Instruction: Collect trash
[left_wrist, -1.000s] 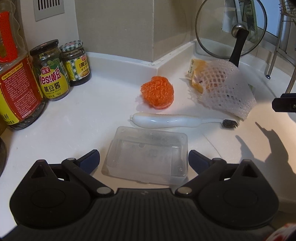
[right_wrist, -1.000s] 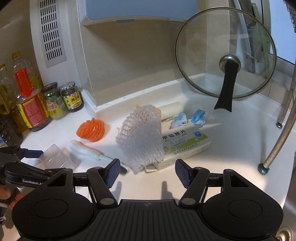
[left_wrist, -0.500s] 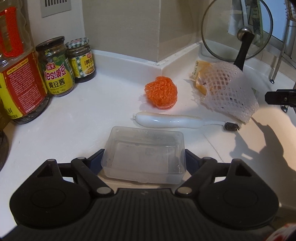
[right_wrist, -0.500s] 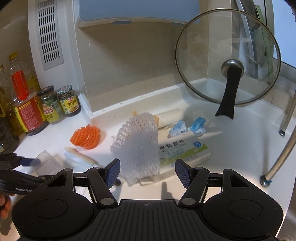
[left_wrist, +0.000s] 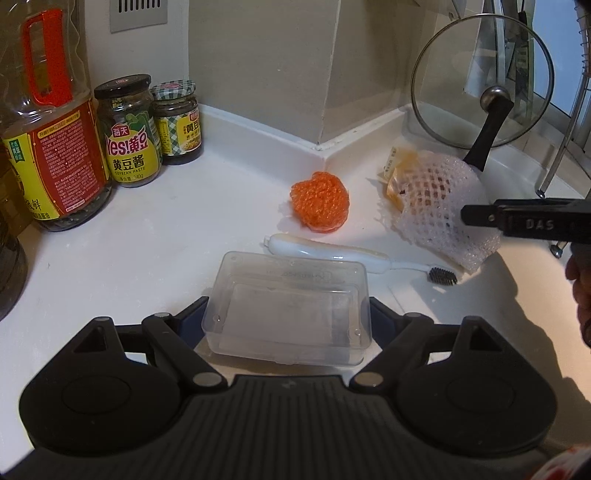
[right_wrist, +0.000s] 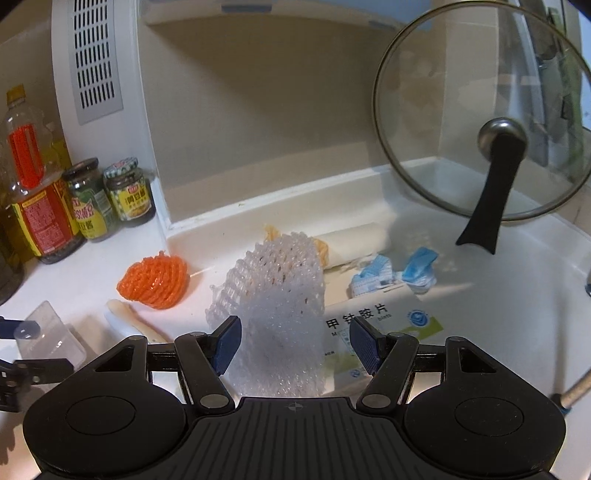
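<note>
Both grabs are under way: the open left gripper (left_wrist: 288, 317) straddles the clear box (left_wrist: 288, 314), the open right gripper (right_wrist: 295, 343) straddles the foam net (right_wrist: 277, 295), and both need closing next.

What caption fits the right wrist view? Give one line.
Open right gripper straddles white foam fruit net on cluttered countertop.
</note>
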